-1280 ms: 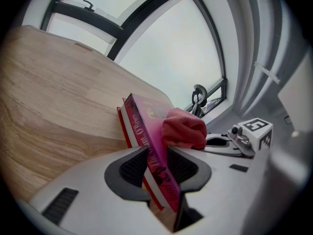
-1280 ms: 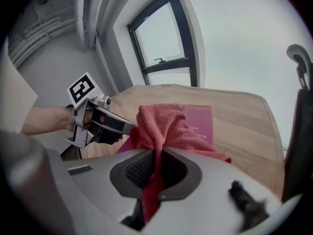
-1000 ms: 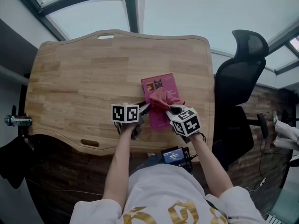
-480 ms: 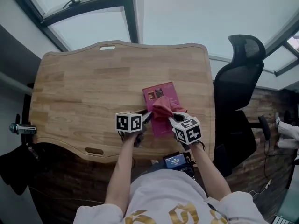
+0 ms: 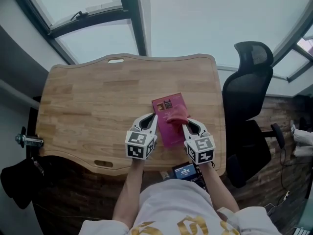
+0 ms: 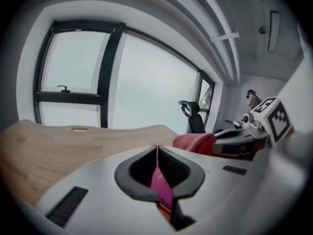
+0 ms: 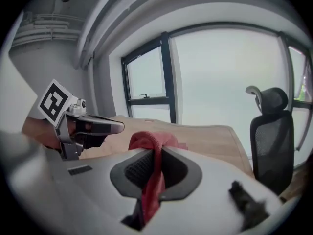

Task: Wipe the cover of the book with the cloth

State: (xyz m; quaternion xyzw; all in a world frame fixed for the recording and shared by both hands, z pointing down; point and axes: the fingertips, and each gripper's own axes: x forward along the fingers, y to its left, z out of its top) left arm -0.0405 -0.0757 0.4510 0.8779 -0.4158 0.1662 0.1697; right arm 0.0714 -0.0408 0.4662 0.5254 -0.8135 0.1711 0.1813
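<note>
The magenta book (image 5: 169,131) is near the table's front edge, between my two grippers. At the book's left edge is my left gripper (image 5: 155,117). Its jaws have just been closing, and in the left gripper view they (image 6: 157,153) are shut on a thin pink strip of the book (image 6: 160,182), seen edge-on. The red cloth (image 5: 177,114) is bunched over the book's right part. My right gripper (image 5: 185,125) is shut on it; in the right gripper view a fold of cloth (image 7: 151,142) runs between the jaws (image 7: 157,153). Both grippers are up off the table.
The wooden table (image 5: 88,102) stretches left and back, with a handle cut-out (image 5: 116,60) at its far edge. A black office chair (image 5: 247,92) stands to the right. A small device with a lit screen (image 5: 185,170) sits at the person's waist. Large windows lie beyond.
Both grippers have risen from the table. The left one has rolled and gone from open beside the book to shut on its edge. The cloth came up with the right gripper.
</note>
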